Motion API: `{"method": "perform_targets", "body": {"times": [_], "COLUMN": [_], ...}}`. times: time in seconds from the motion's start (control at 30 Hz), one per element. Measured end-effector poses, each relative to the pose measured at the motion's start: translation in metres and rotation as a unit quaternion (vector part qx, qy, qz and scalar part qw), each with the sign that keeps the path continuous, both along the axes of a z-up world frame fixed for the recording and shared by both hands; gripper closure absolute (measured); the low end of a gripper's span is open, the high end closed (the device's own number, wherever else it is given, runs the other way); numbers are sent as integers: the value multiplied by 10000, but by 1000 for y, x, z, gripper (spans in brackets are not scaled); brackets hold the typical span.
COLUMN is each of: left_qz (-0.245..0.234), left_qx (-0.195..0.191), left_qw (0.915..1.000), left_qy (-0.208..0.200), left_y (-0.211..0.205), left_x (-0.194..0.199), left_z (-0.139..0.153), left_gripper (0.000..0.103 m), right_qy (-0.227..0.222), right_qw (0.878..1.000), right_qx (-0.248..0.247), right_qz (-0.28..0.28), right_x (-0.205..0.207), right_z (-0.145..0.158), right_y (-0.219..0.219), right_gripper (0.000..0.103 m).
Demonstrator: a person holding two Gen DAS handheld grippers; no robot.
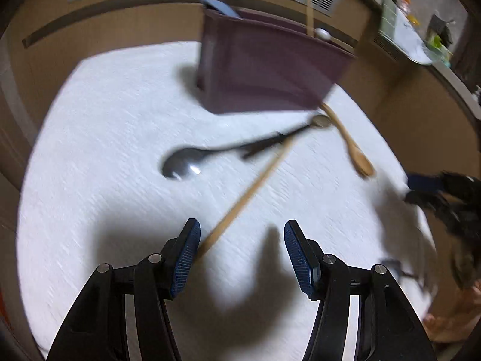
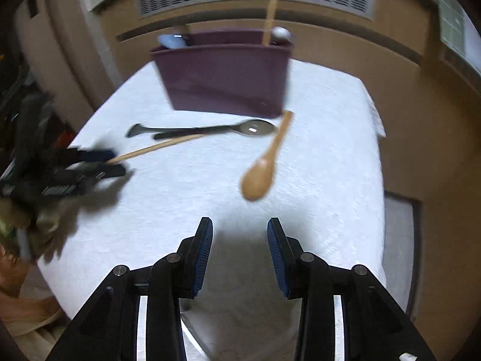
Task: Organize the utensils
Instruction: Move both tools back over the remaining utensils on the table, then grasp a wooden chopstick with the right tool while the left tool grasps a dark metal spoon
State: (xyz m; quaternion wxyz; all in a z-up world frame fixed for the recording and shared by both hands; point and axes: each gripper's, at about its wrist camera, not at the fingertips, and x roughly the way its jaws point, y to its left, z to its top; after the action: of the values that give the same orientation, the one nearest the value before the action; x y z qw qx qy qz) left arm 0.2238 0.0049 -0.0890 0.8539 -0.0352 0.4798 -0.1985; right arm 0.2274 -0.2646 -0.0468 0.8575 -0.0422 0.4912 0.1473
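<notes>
Between the blue-padded fingers (image 1: 188,258) of the left gripper (image 1: 242,254), which stand wide apart, lies bare white textured surface (image 1: 99,138); a long light wooden stick-like utensil (image 1: 249,192) touches or passes just beside the left pad, and blur hides whether there is contact. The right gripper (image 2: 239,251) also hangs with fingers apart and nothing between them. Farther out, a dark metal spoon (image 1: 183,162) and a second dark utensil (image 2: 180,134), hard to identify, lie side by side near the middle. To the right of them rests a light wooden spoon (image 2: 264,165), its handle end reaching the purple rectangular plastic caddy (image 2: 225,75) at the far side. Inside the caddy stand a wooden handle (image 2: 270,15), a white rounded piece (image 2: 281,33) and a blue item (image 2: 173,40), their lower parts hidden by its wall. Motion blur smears both views.
</notes>
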Motion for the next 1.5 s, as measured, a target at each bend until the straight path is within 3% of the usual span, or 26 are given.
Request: {"method": "perform_targets", "body": {"times": [0.13,0.33,0.43,0.57,0.67,0.73,0.87,1.03,1.13,1.23,1.4,1.5], "left_qz": [-359,-554,-152,646,1004,1034,642,-97,-485,-771,-936,-826], "left_qx": [-194,-297,22,591,407,338,186,220,407,700,1104,1184], "left_qw": [9989,9976,9998,9948,9928,9927,9965,9985,9965,9926,9880,9886], "left_qy": [234,300,-90,-518,-500,-521,-508,-483,-538,-619,-533,-432], "left_y": [-20,-32,-15,25,49,56,39,-12,-46,-75,-100,-98], "left_x": [-22,-49,-55,-48,-35,-26,-2,24,41,60,84,86], "left_z": [3,11,26,41,45,44,43,35,31,26,12,5], "left_gripper": [41,40,40,36,36,36,36,36,36,37,54,70], "right_qy": [55,288,493,584,321,255,281,270,239,257,268,256], "right_qw": [9996,9986,9977,9981,9992,9982,9966,9969,9978,9991,9990,9986], "right_qx": [92,446,464,186,-234,-473,-595,-675,-612,-333,-18,12], "right_qz": [-248,-80,-56,-23,100,252,506,314,64,-76,-346,-458], "right_x": [20,51,66,80,80,73,49,23,15,12,13,18], "right_z": [-5,-12,-22,-36,-40,-42,-42,-42,-38,-32,-26,-26], "right_y": [-3,43,74,111,138,144,127,78,50,30,6,-6], "right_gripper": [67,67,67,67,54,54,59,59,67,69,68,68]}}
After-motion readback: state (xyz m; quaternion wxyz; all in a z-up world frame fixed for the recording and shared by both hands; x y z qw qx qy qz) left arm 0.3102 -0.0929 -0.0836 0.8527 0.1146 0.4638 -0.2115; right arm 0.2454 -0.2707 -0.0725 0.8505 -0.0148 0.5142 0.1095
